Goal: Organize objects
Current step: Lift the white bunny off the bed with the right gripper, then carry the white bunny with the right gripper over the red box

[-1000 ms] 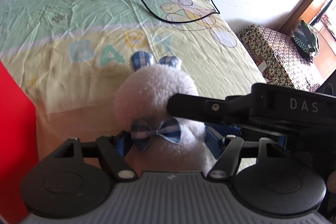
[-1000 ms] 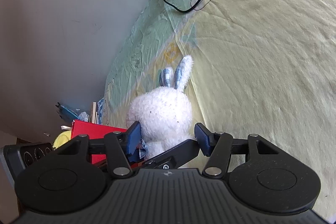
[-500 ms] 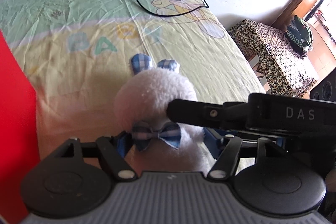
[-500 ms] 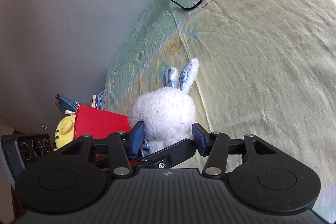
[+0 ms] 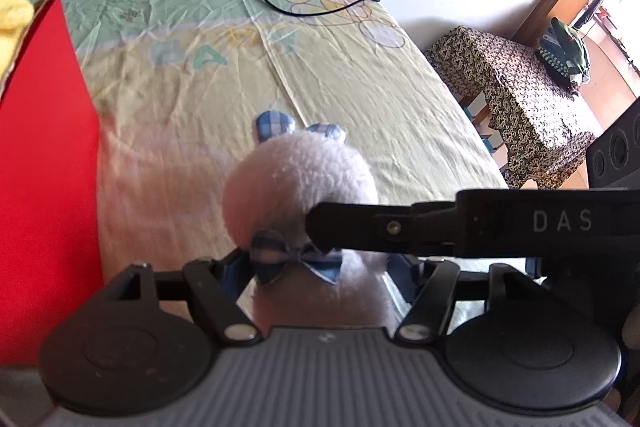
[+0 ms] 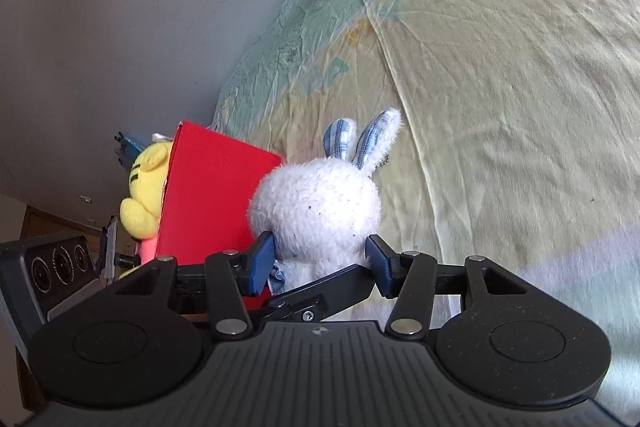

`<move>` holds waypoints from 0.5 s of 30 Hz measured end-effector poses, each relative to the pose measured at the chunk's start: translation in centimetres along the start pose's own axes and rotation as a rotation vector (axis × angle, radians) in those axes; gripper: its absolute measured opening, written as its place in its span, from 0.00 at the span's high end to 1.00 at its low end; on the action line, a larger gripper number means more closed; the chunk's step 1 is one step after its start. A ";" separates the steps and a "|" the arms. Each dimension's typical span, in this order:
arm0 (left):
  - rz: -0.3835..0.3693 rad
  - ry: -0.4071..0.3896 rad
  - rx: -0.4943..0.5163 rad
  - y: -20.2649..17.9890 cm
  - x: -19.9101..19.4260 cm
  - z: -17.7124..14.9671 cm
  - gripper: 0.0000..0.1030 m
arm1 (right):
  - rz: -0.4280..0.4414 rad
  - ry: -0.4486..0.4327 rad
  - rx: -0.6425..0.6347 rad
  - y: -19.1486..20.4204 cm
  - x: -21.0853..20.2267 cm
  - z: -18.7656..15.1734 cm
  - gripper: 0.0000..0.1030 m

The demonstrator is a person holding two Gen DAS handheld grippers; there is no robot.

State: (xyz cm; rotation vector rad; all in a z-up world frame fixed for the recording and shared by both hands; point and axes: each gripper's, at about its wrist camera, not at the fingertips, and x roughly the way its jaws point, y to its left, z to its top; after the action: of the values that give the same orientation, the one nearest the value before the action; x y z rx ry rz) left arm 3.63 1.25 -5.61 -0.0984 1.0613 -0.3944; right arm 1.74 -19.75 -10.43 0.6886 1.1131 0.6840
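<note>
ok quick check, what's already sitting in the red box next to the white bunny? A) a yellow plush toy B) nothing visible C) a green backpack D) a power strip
A: a yellow plush toy pokes up over the far wall of the red box, just left of the white bunny; its yellow top also shows at the box edge in the left wrist view.

Fluffy white plush rabbit with blue checked ears (image 5: 300,183): lower body hidden behind left gripper (image 5: 316,267) housing; face not visible in either view. Red cardboard box (image 5: 44,163), left of rabbit: cut off by frame edge, interior not visible. Yellow plush toy (image 6: 146,183) beyond box: partly hidden by box wall. Rabbit's bow blurred.
</note>
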 end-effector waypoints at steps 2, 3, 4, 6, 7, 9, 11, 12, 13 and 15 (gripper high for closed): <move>0.009 -0.010 0.001 -0.3 -0.8 -0.7 0.35 | 0.002 0.010 -0.020 0.5 -0.3 -0.5 0.48; 0.013 -0.013 0.002 -0.4 -1.1 -1.0 0.35 | 0.007 0.017 -0.025 0.7 -0.5 -0.8 0.48; 0.015 -0.016 0.000 -0.5 -1.4 -1.3 0.35 | 0.013 0.024 -0.029 0.8 -0.6 -1.1 0.48; 0.022 -0.021 -0.010 -0.5 -2.1 -1.9 0.35 | 0.024 0.041 -0.044 1.1 -0.8 -1.6 0.48; 0.027 -0.025 -0.012 -0.5 -2.4 -2.2 0.35 | 0.028 0.048 -0.054 1.3 -0.8 -1.8 0.48; 0.041 -0.036 -0.010 -0.7 -3.3 -2.9 0.35 | 0.037 0.066 -0.074 1.8 -0.9 -2.3 0.48; 0.057 -0.053 -0.005 -0.9 -4.3 -3.5 0.35 | 0.052 0.079 -0.094 2.5 -1.0 -2.7 0.48; 0.065 -0.062 0.000 -0.9 -4.8 -3.7 0.35 | 0.061 0.084 -0.105 2.8 -1.1 -2.9 0.48; 0.074 -0.072 0.006 -1.0 -5.4 -3.9 0.35 | 0.069 0.088 -0.116 3.2 -1.2 -3.1 0.48; 0.088 -0.096 0.021 -1.0 -6.7 -4.1 0.35 | 0.086 0.090 -0.139 4.1 -1.5 -3.5 0.48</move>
State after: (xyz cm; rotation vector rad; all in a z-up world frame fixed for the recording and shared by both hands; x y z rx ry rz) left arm -3.06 3.15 -1.85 -0.0516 0.9629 -0.3184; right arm -2.55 -17.87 -7.37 0.5938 1.1114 0.8653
